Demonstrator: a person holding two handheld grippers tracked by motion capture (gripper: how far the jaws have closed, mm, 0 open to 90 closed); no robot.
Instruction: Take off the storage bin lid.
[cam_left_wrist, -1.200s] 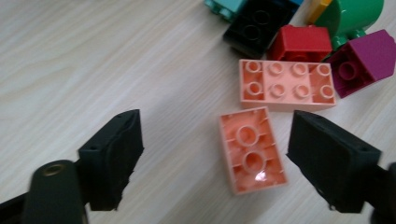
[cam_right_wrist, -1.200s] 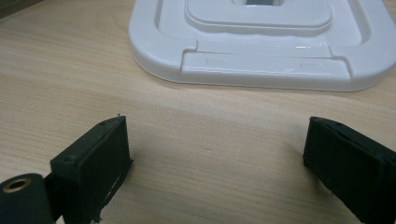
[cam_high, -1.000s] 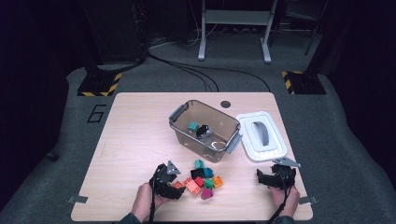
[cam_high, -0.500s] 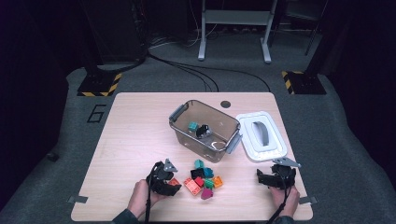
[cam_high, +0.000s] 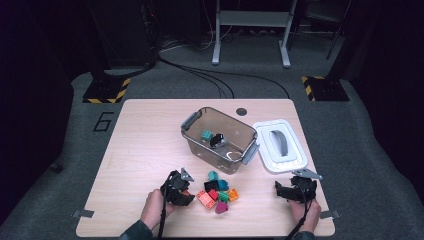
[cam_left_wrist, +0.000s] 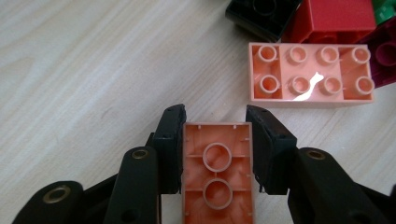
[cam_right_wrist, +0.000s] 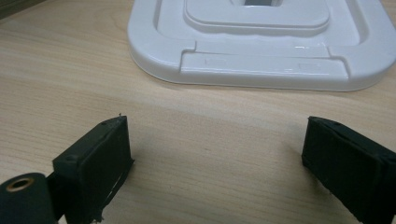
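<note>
A salmon brick (cam_left_wrist: 218, 173), hollow underside up, sits clamped between the left tongs (cam_left_wrist: 215, 119), whose jaws have just been closing, at the near left of the tabletop (cam_high: 145, 135). A brick pile (cam_high: 217, 188) lies just right. The right tongs (cam_right_wrist: 219, 154) gape empty near the white lid (cam_right_wrist: 261, 42).

Lit table (cam_high: 150, 150) amid dark surroundings; glare glints on the salmon brick (cam_left_wrist: 310, 74).
</note>
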